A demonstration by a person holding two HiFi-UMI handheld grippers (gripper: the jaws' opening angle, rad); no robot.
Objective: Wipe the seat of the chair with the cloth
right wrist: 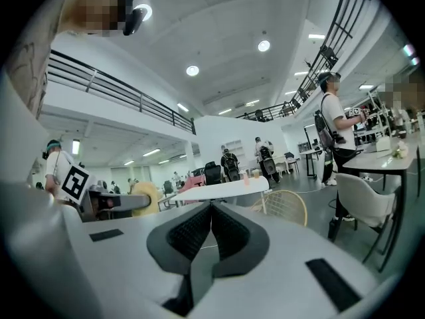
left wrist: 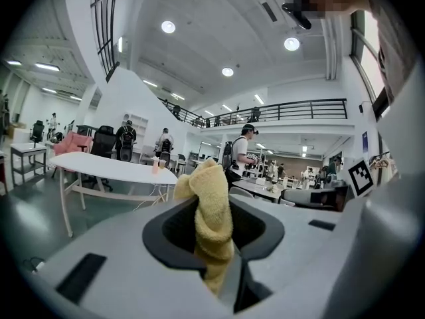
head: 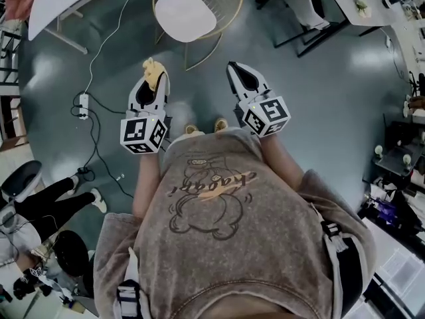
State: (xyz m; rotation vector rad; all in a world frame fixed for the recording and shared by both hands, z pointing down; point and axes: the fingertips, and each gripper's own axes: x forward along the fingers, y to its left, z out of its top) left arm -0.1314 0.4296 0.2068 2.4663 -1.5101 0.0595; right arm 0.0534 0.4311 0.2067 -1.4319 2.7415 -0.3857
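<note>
"Holding the cloth (left wrist: 211, 211) clamped in our left gripper (head: 153, 85), how should we start?"
"We should lower it flat onto the chair seat (head: 184, 15), which stands ahead on the floor, well apart from us, then sweep edge to edge."
"And our right gripper (right wrist: 211, 234)?"
"Pinched together on nothing. Its view catches the chair's wire back (right wrist: 287, 208) side-on; only the head view shows us the seat's white top."
</note>
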